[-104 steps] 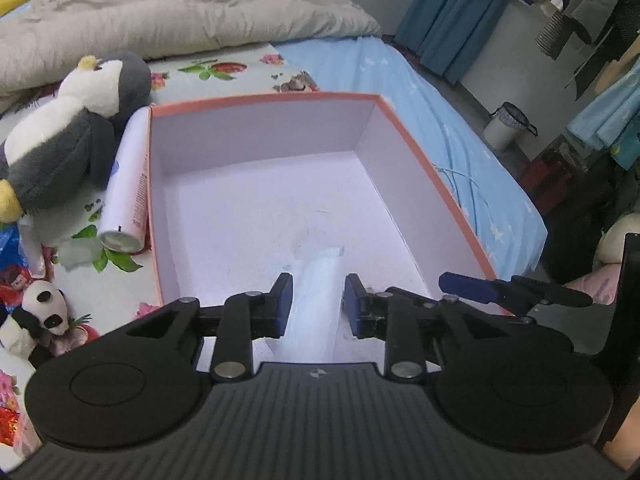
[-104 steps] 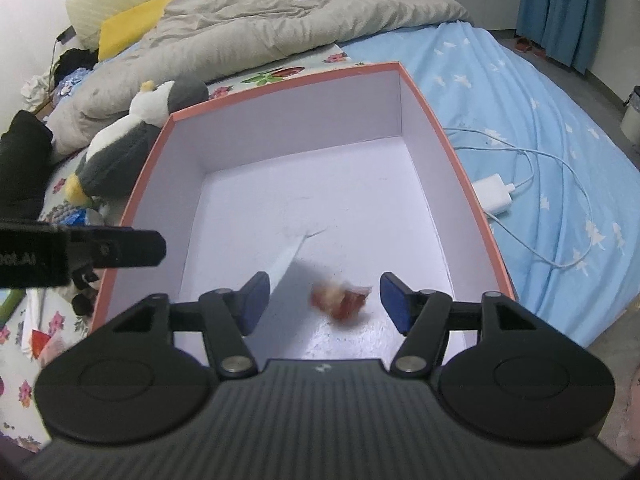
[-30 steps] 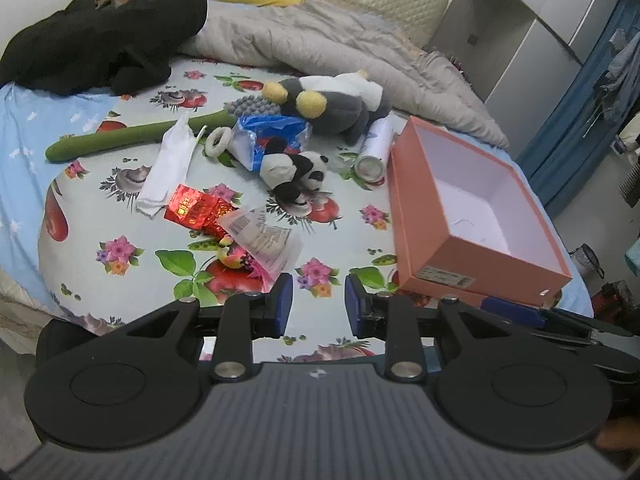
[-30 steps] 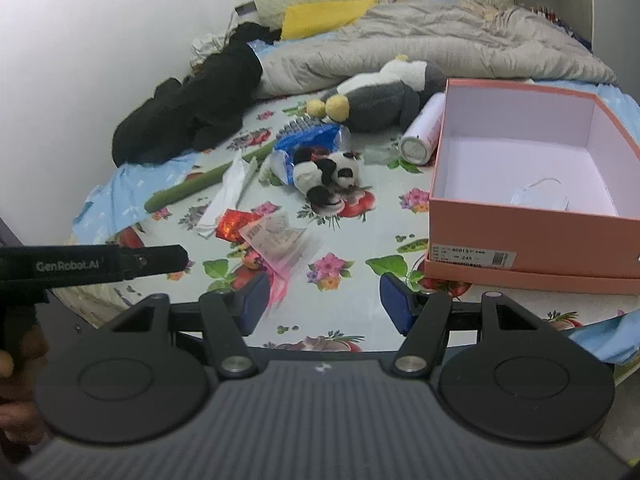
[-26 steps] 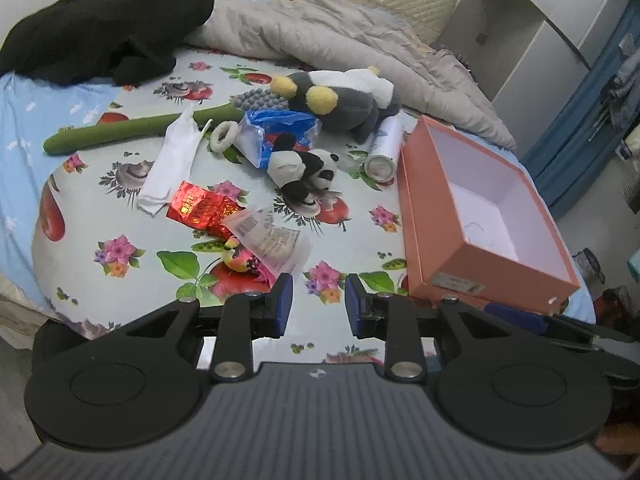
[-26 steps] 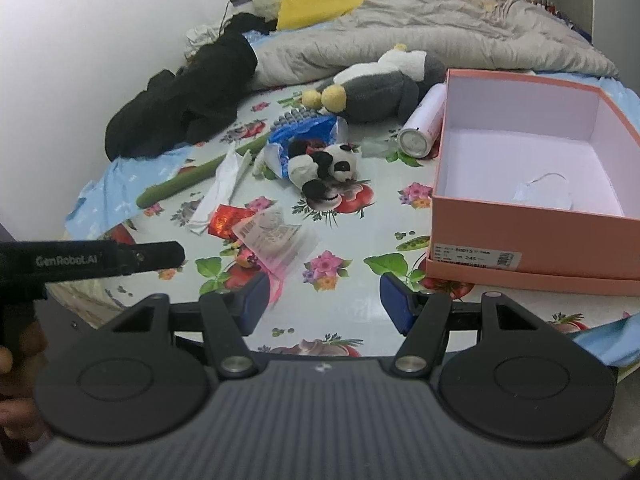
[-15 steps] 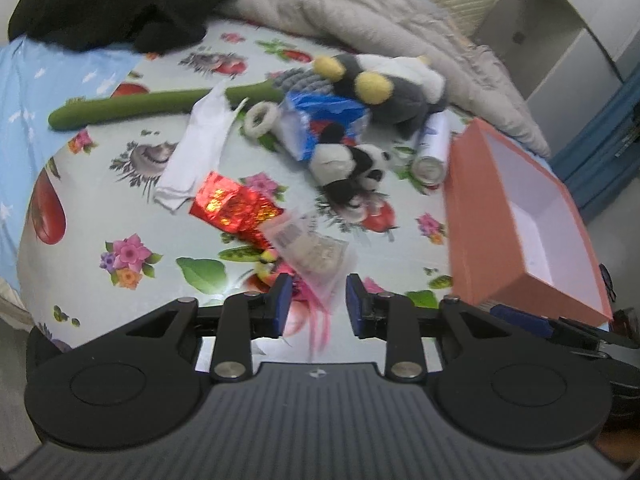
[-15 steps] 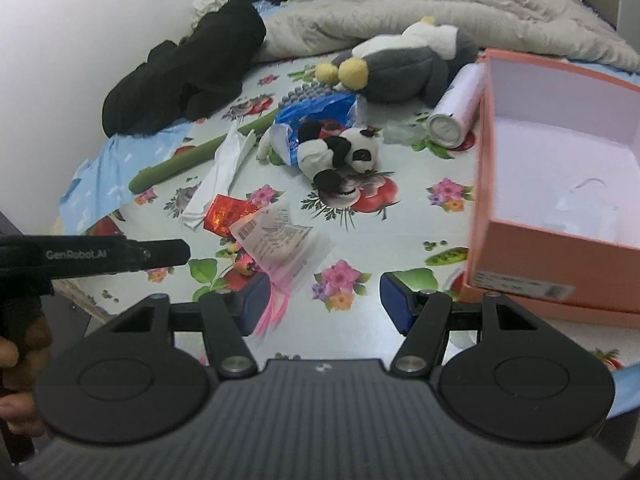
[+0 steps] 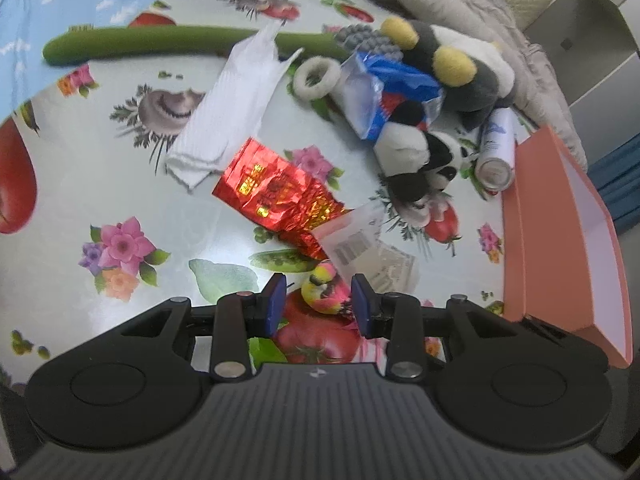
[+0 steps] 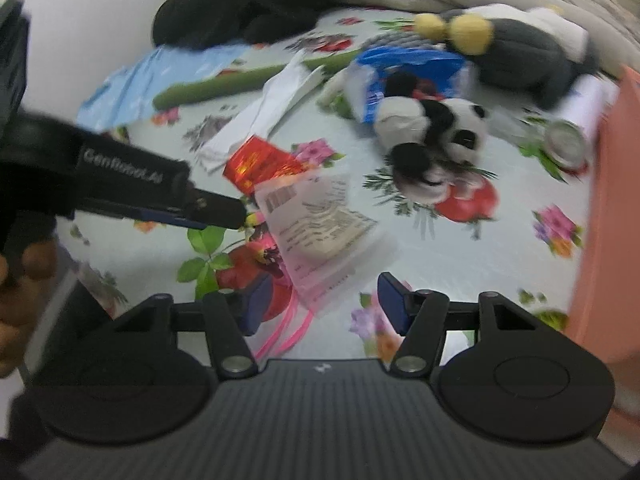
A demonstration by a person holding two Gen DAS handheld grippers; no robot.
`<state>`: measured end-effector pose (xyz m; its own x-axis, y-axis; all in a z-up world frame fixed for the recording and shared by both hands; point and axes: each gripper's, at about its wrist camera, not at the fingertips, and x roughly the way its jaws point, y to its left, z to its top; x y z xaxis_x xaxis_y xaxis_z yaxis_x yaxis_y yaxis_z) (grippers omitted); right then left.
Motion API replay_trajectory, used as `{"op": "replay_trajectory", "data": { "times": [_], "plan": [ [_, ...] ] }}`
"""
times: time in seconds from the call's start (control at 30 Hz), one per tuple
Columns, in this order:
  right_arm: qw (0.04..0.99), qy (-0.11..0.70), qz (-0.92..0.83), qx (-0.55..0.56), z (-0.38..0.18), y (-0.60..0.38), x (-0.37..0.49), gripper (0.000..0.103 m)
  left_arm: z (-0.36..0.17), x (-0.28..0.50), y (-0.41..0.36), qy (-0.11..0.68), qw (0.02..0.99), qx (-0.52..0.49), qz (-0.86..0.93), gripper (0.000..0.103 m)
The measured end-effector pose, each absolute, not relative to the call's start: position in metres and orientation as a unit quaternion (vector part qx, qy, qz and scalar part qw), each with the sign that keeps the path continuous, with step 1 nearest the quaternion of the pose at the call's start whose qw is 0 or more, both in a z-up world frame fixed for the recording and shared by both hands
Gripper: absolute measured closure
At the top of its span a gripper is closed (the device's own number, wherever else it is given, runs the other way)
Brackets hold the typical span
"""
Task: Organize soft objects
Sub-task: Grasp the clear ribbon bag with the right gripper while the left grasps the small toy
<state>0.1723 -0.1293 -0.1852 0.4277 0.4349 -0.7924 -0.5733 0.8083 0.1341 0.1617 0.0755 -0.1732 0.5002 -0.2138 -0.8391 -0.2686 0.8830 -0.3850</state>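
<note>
My left gripper (image 9: pixel 318 306) is open, its fingertips on either side of a small yellow and pink soft toy (image 9: pixel 325 290) on the flowered sheet; whether they touch it is unclear. A clear plastic packet (image 9: pixel 366 246) with printed labels and a red foil bag (image 9: pixel 276 192) lie just beyond it. My right gripper (image 10: pixel 324 300) is open and empty, low over the near end of the same packet (image 10: pixel 320 220). The left gripper's tip (image 10: pixel 216 212) shows in the right wrist view beside the toy. A panda plush (image 9: pixel 420 156) and a grey penguin plush (image 9: pixel 464 64) lie farther back.
An orange box (image 9: pixel 560 232) stands open at the right, a white spray can (image 9: pixel 496 144) beside it. A white cloth (image 9: pixel 236 104), a long green plush (image 9: pixel 160 44), a blue bag (image 9: pixel 384 88) and a white ring (image 9: pixel 316 78) lie behind. Black clothing (image 10: pixel 248 4) and a grey duvet lie at the back.
Both grippers have left the box, swung left and dropped low over the cluttered sheet. The left gripper now straddles the small yellow and pink toy; the right one hangs over the clear packet.
</note>
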Motion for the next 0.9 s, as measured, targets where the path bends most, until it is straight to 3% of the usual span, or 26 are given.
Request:
{"op": "replay_trajectory", "data": {
  "times": [0.1,0.37,0.77,0.9],
  "plan": [
    [0.833,0.442,0.312,-0.115,-0.196,-0.117,0.175,0.048,-0.183,0.165,0.079,0.505,0.825,-0.254,0.019,0.062],
    [0.827,0.452,0.311,-0.124,-0.208,-0.115,0.178,0.092,-0.190,0.166,0.088,0.503,0.815,-0.287,0.018,0.062],
    [0.849,0.456,0.258,-0.066,-0.192,-0.153,0.169,0.097,-0.194,0.160,0.072,0.502,0.813,-0.297,0.005,0.062],
    [0.860,0.453,0.230,-0.055,-0.187,-0.170,0.166,0.098,-0.197,0.159,0.068,0.502,0.816,-0.285,0.010,0.057]
  ]
}}
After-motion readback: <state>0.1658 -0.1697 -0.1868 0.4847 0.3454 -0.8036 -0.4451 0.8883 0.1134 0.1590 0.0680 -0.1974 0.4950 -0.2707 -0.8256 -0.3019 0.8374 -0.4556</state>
